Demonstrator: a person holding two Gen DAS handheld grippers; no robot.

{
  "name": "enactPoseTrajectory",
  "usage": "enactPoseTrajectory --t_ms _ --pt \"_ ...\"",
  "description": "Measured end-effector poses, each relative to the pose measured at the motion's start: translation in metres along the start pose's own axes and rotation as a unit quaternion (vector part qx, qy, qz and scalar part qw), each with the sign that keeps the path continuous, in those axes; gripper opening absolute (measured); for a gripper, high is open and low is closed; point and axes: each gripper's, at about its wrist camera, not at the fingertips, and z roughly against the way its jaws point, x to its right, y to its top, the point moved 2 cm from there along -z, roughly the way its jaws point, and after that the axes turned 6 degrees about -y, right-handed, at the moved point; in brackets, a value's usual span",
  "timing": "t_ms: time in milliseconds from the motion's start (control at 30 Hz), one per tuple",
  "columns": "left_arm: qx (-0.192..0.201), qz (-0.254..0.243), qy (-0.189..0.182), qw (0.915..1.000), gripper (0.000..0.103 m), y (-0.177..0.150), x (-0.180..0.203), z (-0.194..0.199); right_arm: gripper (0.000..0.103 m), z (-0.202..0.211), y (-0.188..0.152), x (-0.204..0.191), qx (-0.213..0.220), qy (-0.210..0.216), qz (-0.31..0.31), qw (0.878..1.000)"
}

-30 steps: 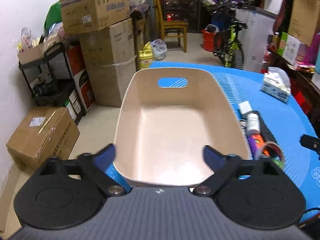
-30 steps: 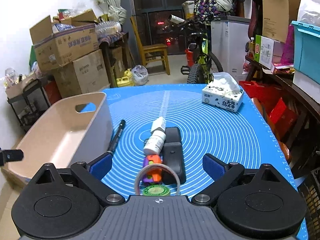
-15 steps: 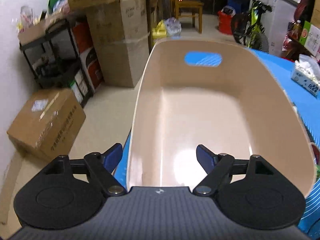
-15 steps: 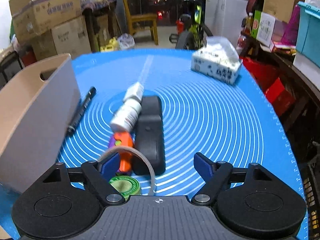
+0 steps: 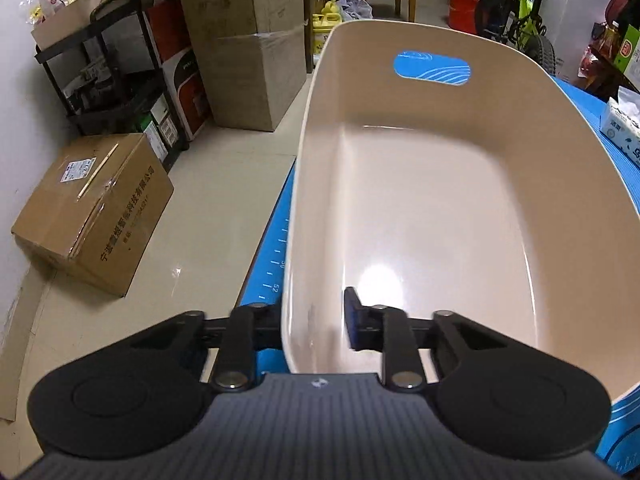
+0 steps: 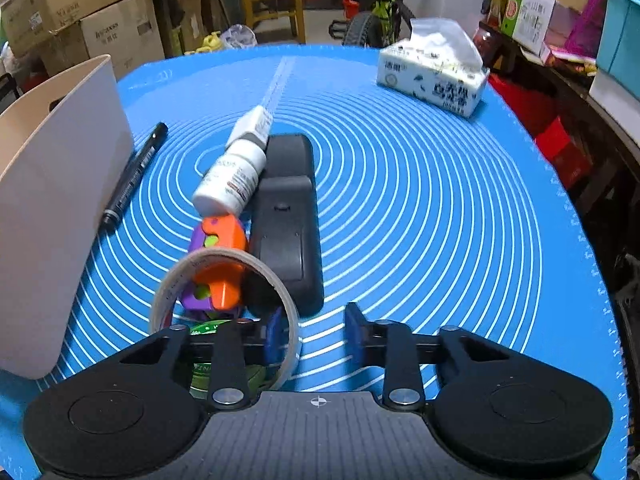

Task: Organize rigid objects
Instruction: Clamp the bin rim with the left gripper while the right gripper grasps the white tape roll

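Observation:
An empty beige plastic bin stands at the left edge of the blue mat; it also shows in the right wrist view. My left gripper straddles the bin's near left wall, one finger outside and one inside, the jaws narrowed around the wall. My right gripper is partly open over a roll of clear tape; its left finger is inside the ring. Behind the tape lie an orange-purple toy, a black case, a white bottle, a small white tube, a black marker and a green tin.
A tissue box sits at the mat's far right. Cardboard boxes and a black cart stand on the floor left of the table. A chair and a bicycle stand beyond the table.
My left gripper moved left and down onto the bin's near wall and its jaws narrowed around it. My right gripper dropped toward the tape roll and narrowed, its left finger entering the ring.

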Motion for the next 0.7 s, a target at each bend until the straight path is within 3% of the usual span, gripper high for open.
enactPoseTrajectory --t_ms 67,167,300,700 --pt "-0.001 -0.004 0.001 1.0000 0.020 0.000 0.000 0.001 0.026 -0.001 0.000 0.000 -0.006 0.010 -0.006 1.000" --pt "-0.007 -0.006 0.006 0.9999 0.018 -0.001 0.000 0.000 0.018 0.002 -0.002 -0.001 -0.007 0.018 -0.007 1.000" --pt "-0.004 -0.012 0.015 0.9998 0.009 -0.001 -0.002 0.001 0.017 0.009 -0.001 -0.001 0.006 0.017 -0.010 1.000" --pt "-0.008 -0.005 0.009 0.9999 0.008 -0.001 -0.005 0.000 0.017 0.047 0.013 -0.003 0.069 0.031 -0.027 0.997"
